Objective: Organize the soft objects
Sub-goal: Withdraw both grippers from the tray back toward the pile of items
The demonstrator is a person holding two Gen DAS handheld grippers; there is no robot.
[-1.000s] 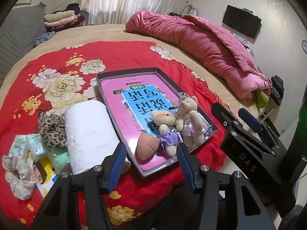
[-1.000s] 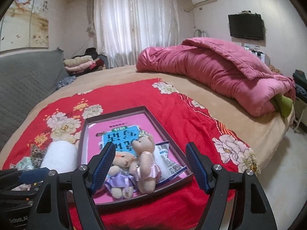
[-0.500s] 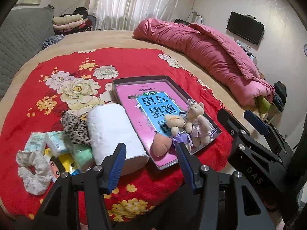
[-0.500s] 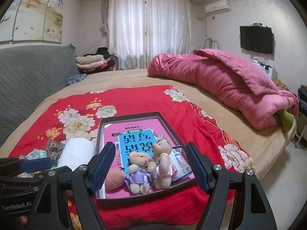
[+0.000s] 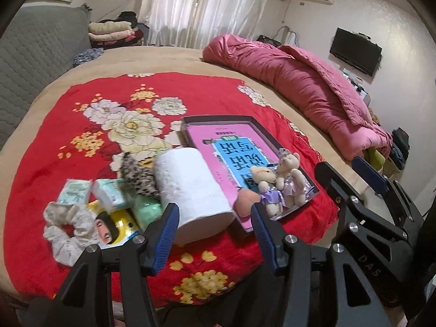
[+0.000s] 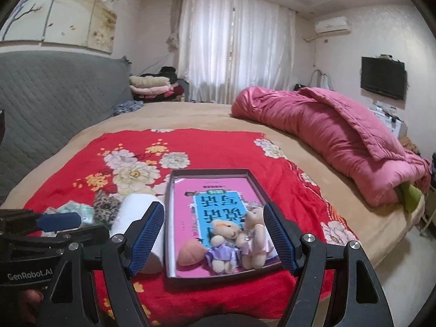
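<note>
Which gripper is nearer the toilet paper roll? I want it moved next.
Left. The left gripper hangs just above the toilet paper roll; the right gripper faces the teddy bears.

1. A round bed (image 5: 177, 60) with a tan cover carries everything
2. A red floral blanket (image 5: 114, 100) is spread over its near part
3. A rolled pink quilt (image 5: 299, 81) lies along the far right side
4. On the blanket, right of centre, sits a dark tray (image 5: 261, 128)
5. Just left of the tray lies a white paper roll (image 5: 193, 188), touching a leopard-print cloth (image 5: 136, 174)
6. Further left lie green tissue packs (image 5: 109, 193), a yellow packet (image 5: 120, 226) and a cream scrunchie (image 5: 68, 231)
</note>
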